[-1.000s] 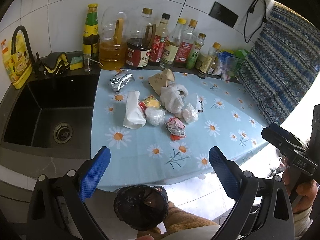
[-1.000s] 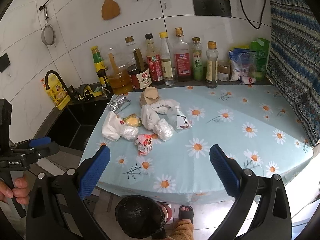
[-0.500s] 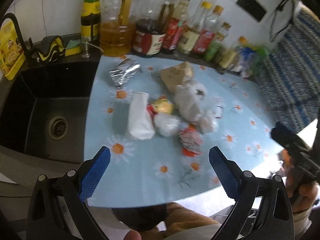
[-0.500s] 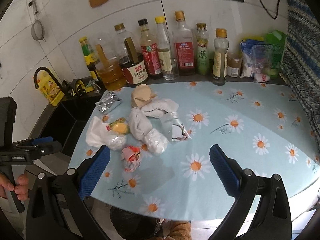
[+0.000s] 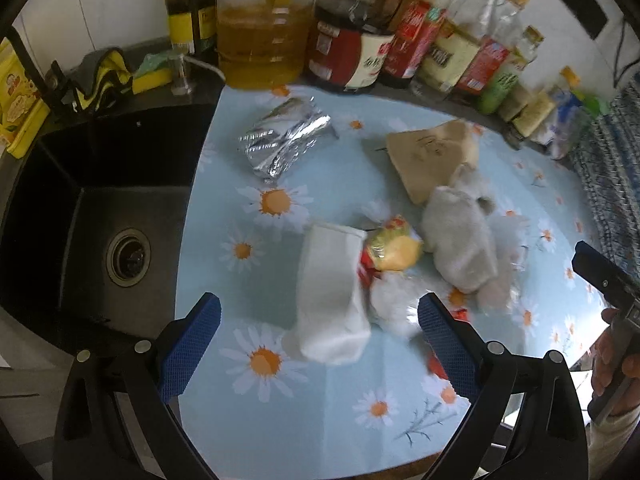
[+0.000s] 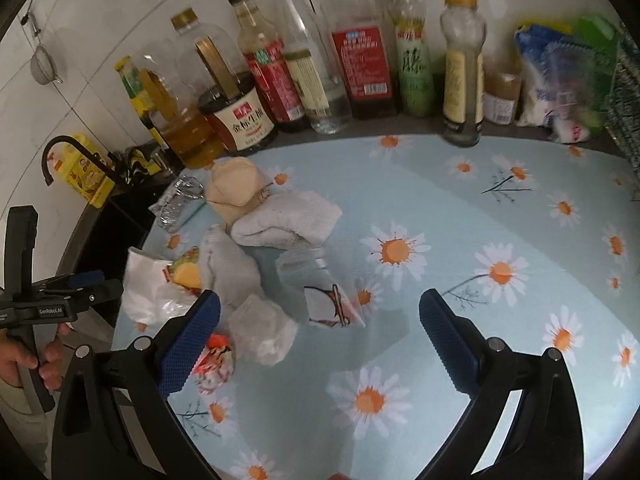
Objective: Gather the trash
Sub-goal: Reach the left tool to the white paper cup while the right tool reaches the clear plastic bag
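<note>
A heap of trash lies on the daisy tablecloth (image 5: 304, 400): a silver foil packet (image 5: 286, 142), a tan paper bag (image 5: 428, 160), a white paper bag (image 5: 330, 300), a yellow-and-red wrapper (image 5: 390, 250), grey-white crumpled tissues (image 5: 460, 244) and clear plastic (image 6: 320, 288). My left gripper (image 5: 318, 346) is open, its fingers low over the near end of the white paper bag. My right gripper (image 6: 318, 342) is open over the cloth, just near the clear plastic and a crumpled tissue ball (image 6: 262, 334); a red wrapper (image 6: 214, 360) lies by its left finger.
A row of oil and sauce bottles (image 6: 360, 52) lines the wall behind the cloth. A black sink (image 5: 92, 232) with faucet lies to the left. Packets (image 6: 560, 80) stand at the back right. A patterned curtain (image 5: 616, 152) hangs at the right.
Both grippers have moved forward and down toward the trash heap, which now looks larger. The black bin below the table edge has left both views. The jaws have stayed open.
</note>
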Motion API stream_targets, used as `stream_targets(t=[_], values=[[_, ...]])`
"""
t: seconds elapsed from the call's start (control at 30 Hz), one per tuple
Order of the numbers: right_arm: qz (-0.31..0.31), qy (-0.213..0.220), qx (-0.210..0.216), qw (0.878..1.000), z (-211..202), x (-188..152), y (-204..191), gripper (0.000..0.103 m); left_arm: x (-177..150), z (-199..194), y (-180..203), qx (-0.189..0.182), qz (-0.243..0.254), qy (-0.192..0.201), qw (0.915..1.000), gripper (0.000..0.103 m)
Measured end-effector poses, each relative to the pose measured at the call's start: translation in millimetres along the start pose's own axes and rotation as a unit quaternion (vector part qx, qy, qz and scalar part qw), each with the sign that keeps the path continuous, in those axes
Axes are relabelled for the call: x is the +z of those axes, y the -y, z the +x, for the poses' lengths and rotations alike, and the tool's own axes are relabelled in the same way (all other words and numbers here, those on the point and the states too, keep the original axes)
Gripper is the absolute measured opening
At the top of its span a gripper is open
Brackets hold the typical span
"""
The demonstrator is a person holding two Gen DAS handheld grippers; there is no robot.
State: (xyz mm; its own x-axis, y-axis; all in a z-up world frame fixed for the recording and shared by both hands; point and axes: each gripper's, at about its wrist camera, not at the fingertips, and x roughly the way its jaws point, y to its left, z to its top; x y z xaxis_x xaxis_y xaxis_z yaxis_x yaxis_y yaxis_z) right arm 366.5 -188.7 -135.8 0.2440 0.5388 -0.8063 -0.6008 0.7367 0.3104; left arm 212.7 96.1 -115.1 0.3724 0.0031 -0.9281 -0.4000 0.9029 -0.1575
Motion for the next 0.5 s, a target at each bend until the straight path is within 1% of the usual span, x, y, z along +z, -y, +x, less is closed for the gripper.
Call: stream_targets(t=[0.07, 0.1, 0.23, 0.27, 0.37, 0.43, 0.5], values=[[0.001, -0.010, 0.009, 1.000, 12, 4, 4, 0.098, 3, 10, -1, 0.006, -0.001, -0.012, 0.9999, 0.096], [0.000, -0.012, 0.011, 1.000, 16, 5, 4, 0.097, 4, 13, -1, 0.008, 0.000, -0.014, 0.9999, 0.096], [-0.005, -0.027, 0.022, 0.999, 35, 9, 6, 0.095, 11, 27, -1, 0.021, 0.005, -0.025, 0.9995, 0.096], [-0.006, -0.030, 0.024, 0.999, 39, 10, 6, 0.094, 12, 30, -1, 0.024, 0.005, -0.025, 0.9994, 0.094], [-0.009, -0.037, 0.025, 0.999, 49, 13, 8, 0.094, 15, 36, -1, 0.031, 0.003, -0.028, 0.9991, 0.094], [-0.007, -0.043, 0.015, 0.999, 57, 15, 10, 0.094, 17, 39, -3, 0.034, 0.001, -0.028, 0.9990, 0.094], [-0.002, -0.052, 0.022, 0.998, 64, 15, 13, 0.094, 18, 44, -4, 0.033, -0.001, -0.034, 0.9989, 0.087]])
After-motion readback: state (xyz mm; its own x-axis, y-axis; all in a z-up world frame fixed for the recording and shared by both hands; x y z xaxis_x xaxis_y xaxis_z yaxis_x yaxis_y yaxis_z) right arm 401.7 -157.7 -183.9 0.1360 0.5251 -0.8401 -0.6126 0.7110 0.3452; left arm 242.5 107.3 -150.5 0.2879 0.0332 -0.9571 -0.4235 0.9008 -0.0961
